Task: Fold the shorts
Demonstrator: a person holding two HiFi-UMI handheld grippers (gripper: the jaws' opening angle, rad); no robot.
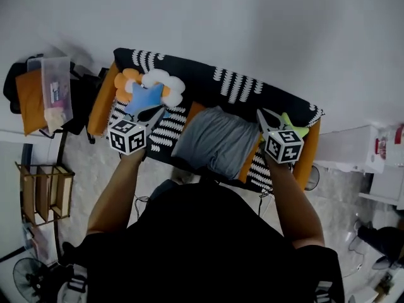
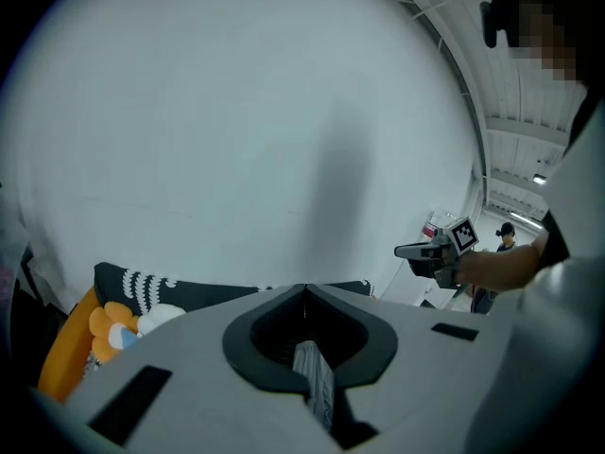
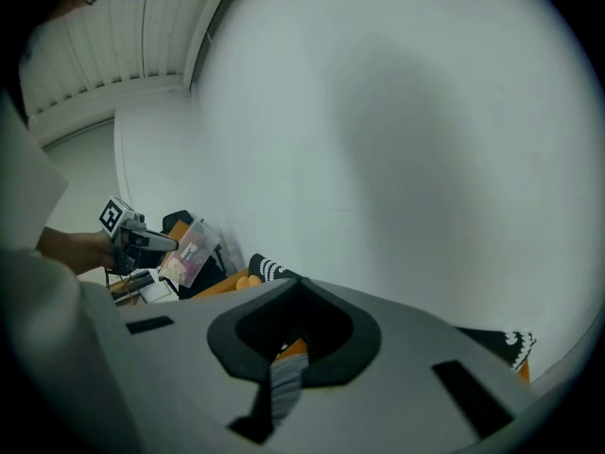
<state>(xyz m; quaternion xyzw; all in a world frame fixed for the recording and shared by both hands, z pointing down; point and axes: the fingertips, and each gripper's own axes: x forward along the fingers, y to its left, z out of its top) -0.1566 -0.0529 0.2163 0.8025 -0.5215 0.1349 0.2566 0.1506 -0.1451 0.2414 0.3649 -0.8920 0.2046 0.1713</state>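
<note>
The grey shorts (image 1: 216, 141) lie folded at the middle of a black-and-white patterned sofa (image 1: 233, 84), with an orange cushion (image 1: 195, 110) showing under their edges. My left gripper (image 1: 160, 110) is shut and empty, well to the left of the shorts, over a blue star toy (image 1: 144, 98). My right gripper (image 1: 260, 113) is also shut and empty, just off the shorts' right edge. In the left gripper view the left gripper (image 2: 308, 348) has its jaws closed together and points at the white wall. In the right gripper view the right gripper (image 3: 288, 367) does too.
A flower cushion (image 1: 156, 82) lies at the sofa's left end and a green toy (image 1: 294, 124) by my right gripper. A clear plastic bag (image 1: 55, 91) and a wooden rack (image 1: 43, 192) stand at the left, a white unit (image 1: 353, 148) at the right. A person (image 2: 504, 239) stands far off.
</note>
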